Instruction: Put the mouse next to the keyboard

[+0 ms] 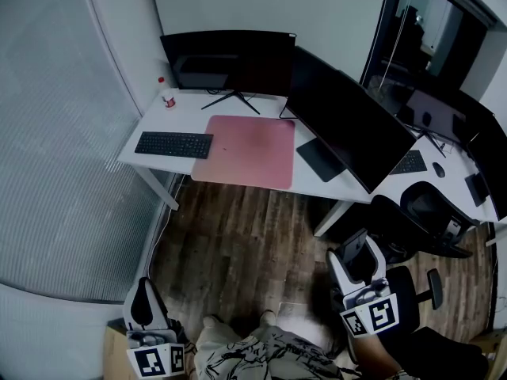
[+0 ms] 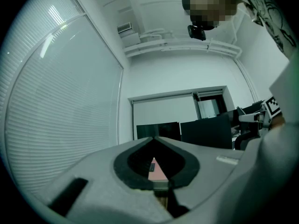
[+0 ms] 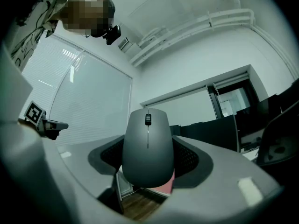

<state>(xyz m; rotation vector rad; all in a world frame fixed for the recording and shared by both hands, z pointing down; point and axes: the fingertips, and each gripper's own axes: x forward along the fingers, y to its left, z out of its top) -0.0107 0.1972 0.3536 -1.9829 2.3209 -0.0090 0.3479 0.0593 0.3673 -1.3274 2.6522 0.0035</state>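
Well back from the desk [image 1: 187, 108], the right gripper [image 1: 355, 248] clamps the mouse [image 3: 147, 146]; the left gripper [image 2: 155, 141] is closed, empty. The carry looks to be in hand; next, the mouse needs setting down far-left beside the keyboard [image 1: 173, 144].

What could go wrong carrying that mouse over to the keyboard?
The mouse sits pinched by its sides in the right tongs, above the wooden floor; a loose squeeze might drop it. The black chair stands close to that side, so a swing could bump it. The keyboard is a walk away.
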